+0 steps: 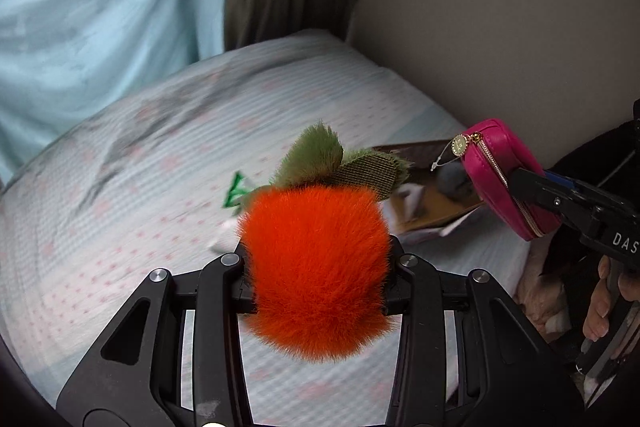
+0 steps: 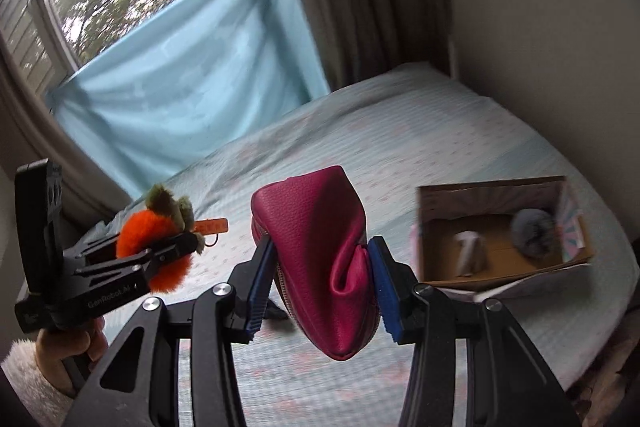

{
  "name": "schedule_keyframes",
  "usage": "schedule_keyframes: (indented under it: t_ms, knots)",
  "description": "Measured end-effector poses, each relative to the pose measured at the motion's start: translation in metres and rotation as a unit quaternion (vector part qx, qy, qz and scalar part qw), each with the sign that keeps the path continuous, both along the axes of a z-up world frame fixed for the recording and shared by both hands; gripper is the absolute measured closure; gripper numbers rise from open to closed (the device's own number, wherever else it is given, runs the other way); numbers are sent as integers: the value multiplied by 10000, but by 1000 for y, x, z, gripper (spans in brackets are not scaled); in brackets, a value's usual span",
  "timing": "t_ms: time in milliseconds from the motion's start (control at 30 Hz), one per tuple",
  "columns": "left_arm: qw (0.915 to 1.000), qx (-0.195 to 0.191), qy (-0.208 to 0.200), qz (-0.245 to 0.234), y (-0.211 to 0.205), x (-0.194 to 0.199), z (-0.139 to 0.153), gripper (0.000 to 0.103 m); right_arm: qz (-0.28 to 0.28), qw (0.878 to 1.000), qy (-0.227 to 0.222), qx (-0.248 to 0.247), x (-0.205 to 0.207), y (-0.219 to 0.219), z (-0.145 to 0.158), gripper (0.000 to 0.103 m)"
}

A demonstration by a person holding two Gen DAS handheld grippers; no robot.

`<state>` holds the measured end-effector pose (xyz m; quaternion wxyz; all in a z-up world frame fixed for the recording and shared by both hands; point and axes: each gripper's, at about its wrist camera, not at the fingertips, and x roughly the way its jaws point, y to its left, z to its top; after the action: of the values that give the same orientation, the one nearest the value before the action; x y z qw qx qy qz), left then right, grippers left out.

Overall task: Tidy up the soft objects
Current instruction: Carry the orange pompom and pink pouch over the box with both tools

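Above the bed (image 2: 460, 131), both my grippers carry a load: the left gripper (image 1: 316, 259) has its jaws clamped on the orange plush fruit (image 1: 316, 267), and the right gripper (image 2: 320, 283) has its blue pads (image 2: 386, 295) pinched into the pink zip pouch (image 2: 320, 255). Both items hang in the air, clear of the sheet. Main risk I see is the pouch: the pads bite only a fold of soft leather low on one side, the skin is already creased there, and most of the bulk sits beyond the grip, so a quick swing could let it peel out. The plush is less worrying, since the jaws sink deep into the fur, but fur compresses and it could rotate in the grip. Second risk is a clash: in the left wrist view the pouch hangs near the plush's leaves (image 1: 320, 151), so converging on the cardboard box (image 2: 500, 267) together could knock one loose. That box stands near the bed's right edge with a grey pompom (image 2: 534, 233) and a small pale item, too blurred to name, already inside; a sloppy drop could bounce off its wall. Orientation: the pouch's long axis runs away from the right camera and upward, narrow end toward me, zipper edge on the left side. The plush is roughly round with no real long axis; its leaves point up and away from the left camera.
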<state>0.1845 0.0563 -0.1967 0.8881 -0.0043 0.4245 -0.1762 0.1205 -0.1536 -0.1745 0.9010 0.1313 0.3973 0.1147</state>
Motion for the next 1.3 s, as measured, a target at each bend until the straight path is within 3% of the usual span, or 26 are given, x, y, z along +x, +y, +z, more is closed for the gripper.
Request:
schedule_keyframes:
  t_ms: [333,567,967,1300]
  knots:
    - [9997,-91,240,-20,-132,21,-4,68,-86,9998,139,-116,16,-114,10,60]
    - [9980,-6,630,80,-210,54,-42,68,65,9990,444,-42,51,-179,-23,60]
    - [9871,180,1550,358,-265,106,-122,68,410,9909,1226,387,123,-215,-104,60]
    - [9700,512,2346,368,-280,138,-197,68,195,9742,2040,948,166,-223,-174,60]
